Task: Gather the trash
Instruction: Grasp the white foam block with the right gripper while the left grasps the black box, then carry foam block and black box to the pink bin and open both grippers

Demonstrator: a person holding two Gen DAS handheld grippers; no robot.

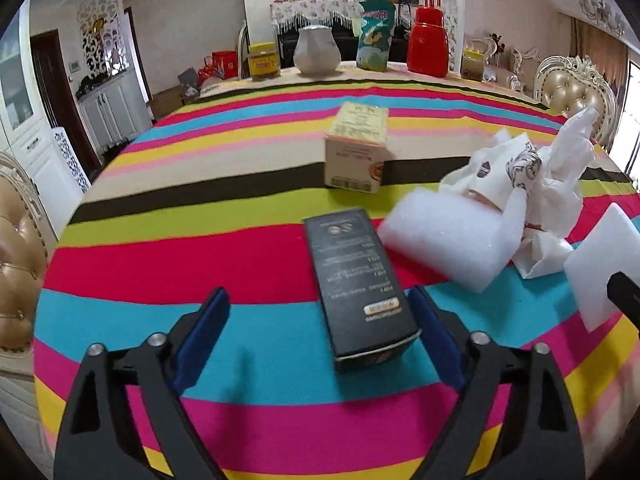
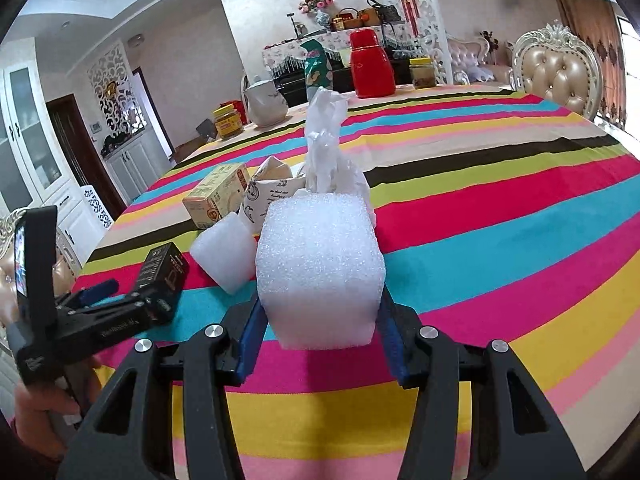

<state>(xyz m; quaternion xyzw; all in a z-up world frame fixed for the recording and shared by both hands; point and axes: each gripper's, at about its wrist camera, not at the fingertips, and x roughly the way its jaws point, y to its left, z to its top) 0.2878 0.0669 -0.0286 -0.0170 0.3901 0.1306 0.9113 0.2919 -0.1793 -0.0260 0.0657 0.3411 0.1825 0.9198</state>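
Gripping: right tool (image 2: 320,328) pads pressed on both sides of a white foam block (image 2: 320,268), block lifted off the striped tabletop (image 2: 500,216).
Left tool (image 1: 320,320): jaws wide apart, straddling the near end of a black carton (image 1: 358,284) lying flat; right pad at the carton's edge, left pad well clear, no grip.
Trash cluster: second foam block (image 1: 444,236) just right of the black carton, crumpled white paper and plastic bag (image 1: 532,184) behind it, yellow carton (image 1: 358,148) standing farther back.
Obstructions: second foam block sits close to the left tool's right finger; crumpled pile directly behind the held block.
Far edge: yellow-lid jar (image 1: 264,62), white pot (image 1: 317,50), teal bag (image 1: 374,38), red flask (image 1: 429,42) in a row.
Open room: bare cloth right of the right tool and left of the left tool; chairs at both tabletop edges.
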